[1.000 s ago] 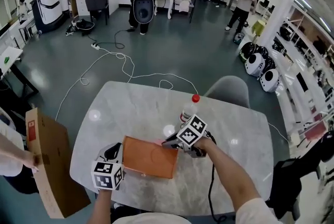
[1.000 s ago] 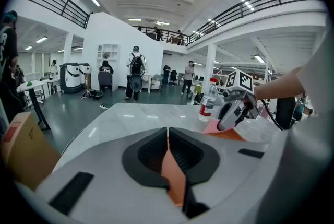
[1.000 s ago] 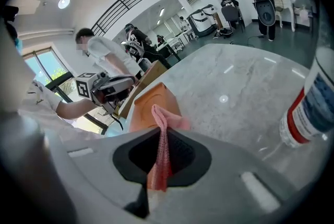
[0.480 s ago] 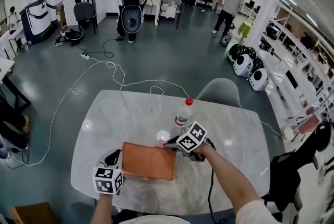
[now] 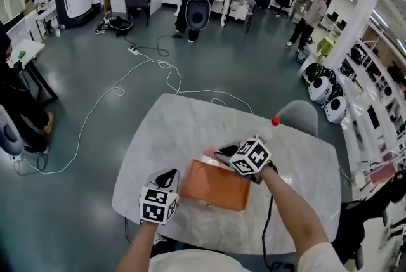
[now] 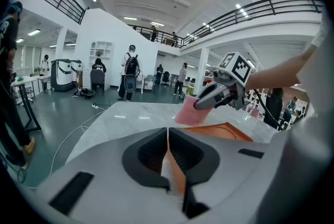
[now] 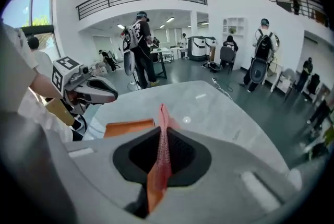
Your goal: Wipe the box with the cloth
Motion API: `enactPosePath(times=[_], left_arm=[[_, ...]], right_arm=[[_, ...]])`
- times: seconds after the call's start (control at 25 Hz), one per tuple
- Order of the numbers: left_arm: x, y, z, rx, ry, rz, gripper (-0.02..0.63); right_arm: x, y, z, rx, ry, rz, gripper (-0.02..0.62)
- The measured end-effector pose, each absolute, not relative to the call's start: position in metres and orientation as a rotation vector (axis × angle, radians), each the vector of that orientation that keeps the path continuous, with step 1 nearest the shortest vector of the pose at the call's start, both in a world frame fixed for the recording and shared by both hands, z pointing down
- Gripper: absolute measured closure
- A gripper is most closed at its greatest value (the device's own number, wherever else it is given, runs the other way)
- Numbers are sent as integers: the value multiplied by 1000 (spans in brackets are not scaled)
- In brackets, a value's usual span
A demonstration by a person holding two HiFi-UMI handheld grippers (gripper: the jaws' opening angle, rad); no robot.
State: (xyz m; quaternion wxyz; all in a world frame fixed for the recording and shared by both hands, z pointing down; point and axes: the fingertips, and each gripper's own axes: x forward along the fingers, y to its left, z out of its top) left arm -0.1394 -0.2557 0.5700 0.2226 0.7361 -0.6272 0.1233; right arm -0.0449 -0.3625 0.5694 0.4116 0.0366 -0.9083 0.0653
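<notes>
Wiping's only just getting going I'd say: left gripper [image 5: 171,179] has its jaws shut tight on the box [image 5: 216,187] near the surface's [image 5: 177,125] front edge, right gripper's [image 5: 222,152] jaws pinch the cloth [image 5: 211,155] at its far edge.

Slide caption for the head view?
Left gripper grips the orange box; right gripper holds the pink cloth at its far edge.

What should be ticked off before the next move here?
1. Box hold: left gripper shut on the orange box, ok.
2. Cloth hold: right gripper shut on the pink cloth, ok.
3. Box resting on the marble table: ok.
4. Cloth touching the box: cannot tell.
5. Upright red-capped bottle beyond the box: ok.
</notes>
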Motion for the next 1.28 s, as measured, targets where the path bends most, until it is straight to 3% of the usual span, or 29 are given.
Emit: enactPosePath(times=[0.4,0.8,1.28], left_arm=[[-186,-224,573,2020,-1746,349,589],[-227,-195,569,2004,-1767,310,589],[-230,-180,566,2087,-1692,306,589]], right_arm=[[-149,-319,600,-237,-2004,-153,578],[-160,-275,643,-393,-1682,-153,578],[-144,-249,652,-294,-1611,4,578]])
